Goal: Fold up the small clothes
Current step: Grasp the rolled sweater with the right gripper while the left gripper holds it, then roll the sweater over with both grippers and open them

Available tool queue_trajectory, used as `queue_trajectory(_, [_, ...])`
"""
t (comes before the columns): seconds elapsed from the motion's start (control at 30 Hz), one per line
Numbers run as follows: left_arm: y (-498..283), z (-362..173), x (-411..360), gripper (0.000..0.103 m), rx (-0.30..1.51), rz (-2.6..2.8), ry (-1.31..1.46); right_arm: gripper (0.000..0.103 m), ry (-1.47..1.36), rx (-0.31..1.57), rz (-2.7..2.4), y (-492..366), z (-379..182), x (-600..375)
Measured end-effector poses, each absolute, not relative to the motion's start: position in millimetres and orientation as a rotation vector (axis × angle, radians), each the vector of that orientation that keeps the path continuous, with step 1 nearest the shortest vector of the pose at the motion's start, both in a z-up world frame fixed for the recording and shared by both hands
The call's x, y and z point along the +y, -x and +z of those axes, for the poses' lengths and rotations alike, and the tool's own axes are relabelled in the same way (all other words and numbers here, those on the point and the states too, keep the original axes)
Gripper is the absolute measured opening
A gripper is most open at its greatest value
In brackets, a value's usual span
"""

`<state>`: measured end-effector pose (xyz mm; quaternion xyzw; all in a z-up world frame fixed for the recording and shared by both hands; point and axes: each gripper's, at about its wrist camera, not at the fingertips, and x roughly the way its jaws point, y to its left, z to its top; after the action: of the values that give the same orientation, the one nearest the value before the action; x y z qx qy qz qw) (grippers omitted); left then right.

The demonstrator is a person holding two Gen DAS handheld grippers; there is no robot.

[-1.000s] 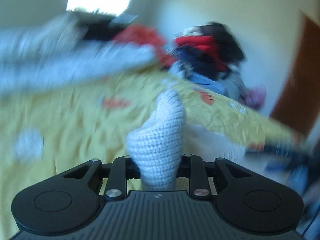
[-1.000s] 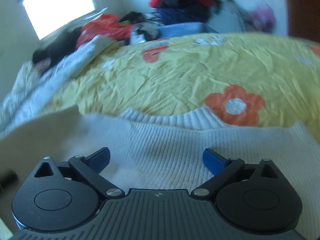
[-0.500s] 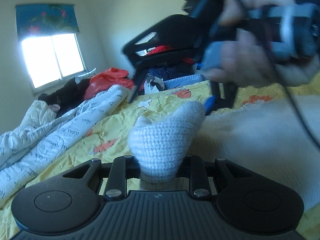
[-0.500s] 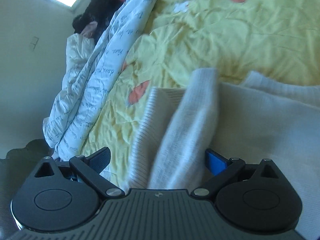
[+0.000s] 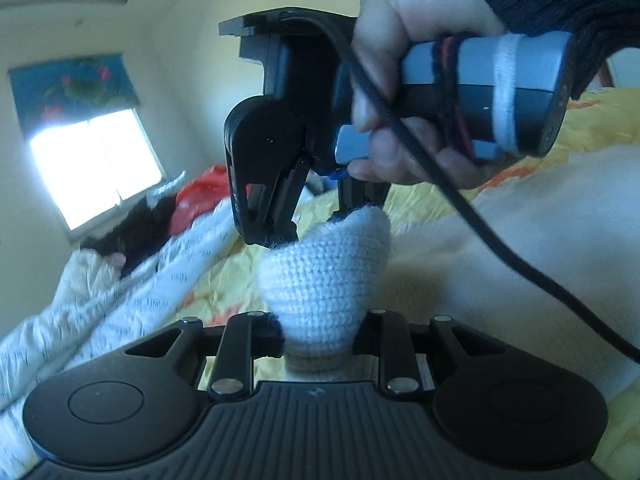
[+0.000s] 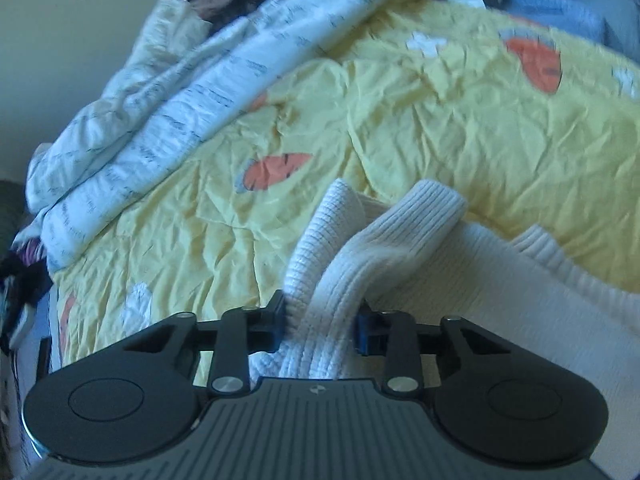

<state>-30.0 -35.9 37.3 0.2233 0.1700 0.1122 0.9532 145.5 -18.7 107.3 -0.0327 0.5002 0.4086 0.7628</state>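
Note:
A cream knitted sweater (image 6: 472, 280) lies on the yellow flowered bedsheet (image 6: 420, 120). My right gripper (image 6: 322, 326) is shut on a ribbed sleeve of the sweater (image 6: 400, 240), whose cuff sticks up past the fingers. My left gripper (image 5: 320, 334) is shut on a bunched fold of the sweater (image 5: 324, 272) that stands up between its fingers. In the left wrist view the right gripper (image 5: 280, 184), held in a hand, hangs just above and behind that fold. The sweater body (image 5: 540, 264) spreads to the right.
A white printed quilt (image 6: 180, 96) is bunched along the left of the bed. A pile of red, dark and blue clothes (image 6: 540, 4) lies at the far end. A bright window (image 5: 96, 168) is in the wall to the left.
My right gripper has gone from open over the sweater to shut on the sleeve. It has come close above my left gripper, which still holds the same fold.

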Motion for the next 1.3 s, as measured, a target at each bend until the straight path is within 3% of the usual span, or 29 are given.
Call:
queue_trajectory(0.37, [42,87,-173,0.025,0.116,-0.122,-0.524,0.032,-0.035,0.875,0.825,-126,190,-241])
queue_trajectory(0.63, [35,10,-269,0.026,0.249,-0.375,-0.699,0.025,-0.185,0.973,0.520,-104,84,-377])
queue_trajectory(0.77, [44,14,-261,0.030,0.184,-0.381,-0.714,0.061,-0.417,0.931,0.472,-98,65,-400])
queue_trajectory(0.8, [48,21,-251,0.030,0.172,-0.390,-0.692,0.063,-0.452,0.918,0.464,-98,67,-404])
queue_trajectory(0.83, [53,28,-243,0.033,0.159,-0.394,-0.669,0.064,-0.480,0.887,0.455,-98,71,-410])
queue_trajectory(0.9, [68,44,-220,0.050,0.138,-0.390,-0.606,0.064,-0.531,0.802,0.437,-96,83,-420])
queue_trajectory(0.93, [77,48,-206,0.071,0.120,-0.379,-0.578,0.063,-0.543,0.774,0.431,-98,88,-421])
queue_trajectory(0.97, [84,47,-192,0.084,0.103,-0.358,-0.567,0.063,-0.544,0.753,0.439,-100,94,-421])
queue_trajectory(1.1, [106,28,-161,0.084,0.143,-0.289,-0.637,0.065,-0.488,0.767,0.528,-113,104,-396])
queue_trajectory(1.3, [100,12,-153,0.083,0.286,-0.191,-0.643,0.067,-0.266,0.948,0.466,-143,80,-342])
